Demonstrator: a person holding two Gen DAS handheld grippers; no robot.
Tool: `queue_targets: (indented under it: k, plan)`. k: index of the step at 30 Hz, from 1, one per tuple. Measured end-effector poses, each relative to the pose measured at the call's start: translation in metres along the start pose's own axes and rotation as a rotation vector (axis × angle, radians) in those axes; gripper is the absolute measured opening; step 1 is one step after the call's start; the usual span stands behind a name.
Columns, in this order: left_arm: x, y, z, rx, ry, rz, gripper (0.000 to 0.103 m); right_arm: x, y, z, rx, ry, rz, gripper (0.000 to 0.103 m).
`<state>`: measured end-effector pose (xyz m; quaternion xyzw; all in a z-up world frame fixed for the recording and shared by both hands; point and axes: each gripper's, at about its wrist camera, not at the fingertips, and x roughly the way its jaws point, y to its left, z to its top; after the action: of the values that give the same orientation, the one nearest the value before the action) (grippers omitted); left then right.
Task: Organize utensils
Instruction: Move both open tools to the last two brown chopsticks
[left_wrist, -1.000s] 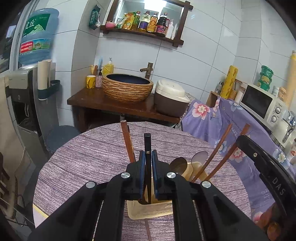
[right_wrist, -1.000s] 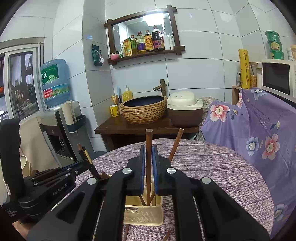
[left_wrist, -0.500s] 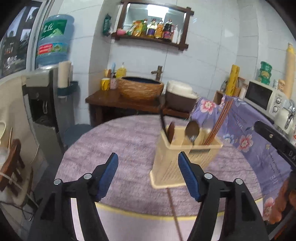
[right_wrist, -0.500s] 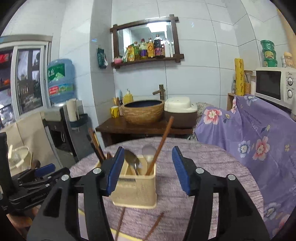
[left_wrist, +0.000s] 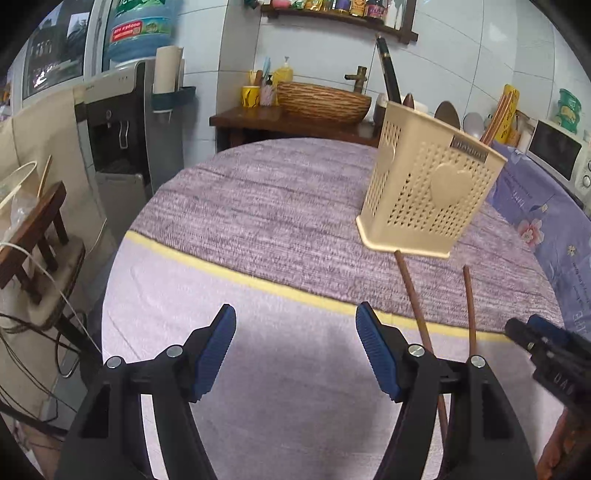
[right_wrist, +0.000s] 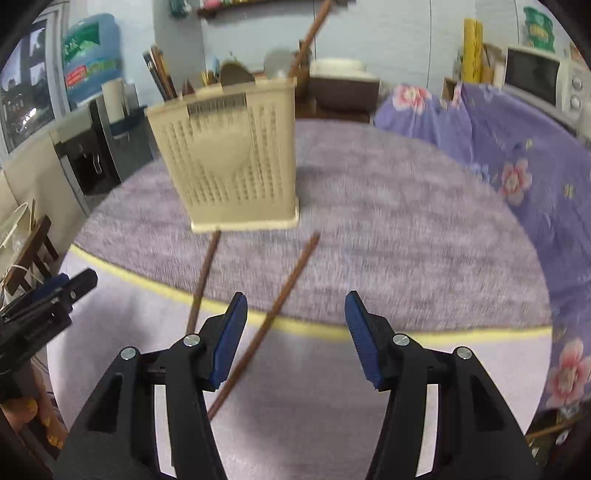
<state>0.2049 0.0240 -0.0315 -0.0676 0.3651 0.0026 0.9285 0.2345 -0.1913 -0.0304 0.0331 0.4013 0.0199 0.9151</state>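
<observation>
A cream perforated utensil holder (left_wrist: 424, 192) stands upright on the round purple table; it also shows in the right wrist view (right_wrist: 236, 158). Chopsticks and spoons stick out of its top. Two brown chopsticks (left_wrist: 413, 291) lie on the table in front of it, also in the right wrist view (right_wrist: 280, 302). My left gripper (left_wrist: 295, 350) is open and empty, low over the table's near edge, left of the chopsticks. My right gripper (right_wrist: 293, 339) is open and empty, with one loose chopstick running past its left finger (right_wrist: 227, 339).
The tablecloth has a yellow stripe (left_wrist: 258, 284) near its front edge. A water dispenser (left_wrist: 125, 122) and a wooden stool (left_wrist: 33, 229) stand to the left. A flowered purple cloth (right_wrist: 517, 147) and a microwave (right_wrist: 543, 81) are to the right. A sink counter (left_wrist: 295, 114) is behind.
Both grippers let go of the chopsticks they held over the holder, opened, and drew back and down toward the table's near edge. The holder is now farther away.
</observation>
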Motion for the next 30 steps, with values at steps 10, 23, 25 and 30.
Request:
queue_targets:
  k: [10, 23, 25, 30]
  plan:
    - [0.000, -0.012, -0.012, 0.020, 0.016, -0.016, 0.067, 0.024, 0.030, -0.019, -0.047, 0.110, -0.016, 0.056]
    - [0.002, -0.018, -0.014, 0.026, 0.038, -0.039, 0.067, 0.014, 0.009, -0.028, -0.116, 0.204, -0.114, 0.063]
    - [0.002, -0.020, -0.015, 0.025, 0.044, -0.048, 0.067, 0.009, -0.006, -0.030, -0.130, 0.214, -0.148, 0.064]
    - [0.002, -0.029, -0.015, 0.045, 0.051, -0.068, 0.067, 0.002, -0.045, -0.037, -0.038, 0.208, -0.132, 0.067]
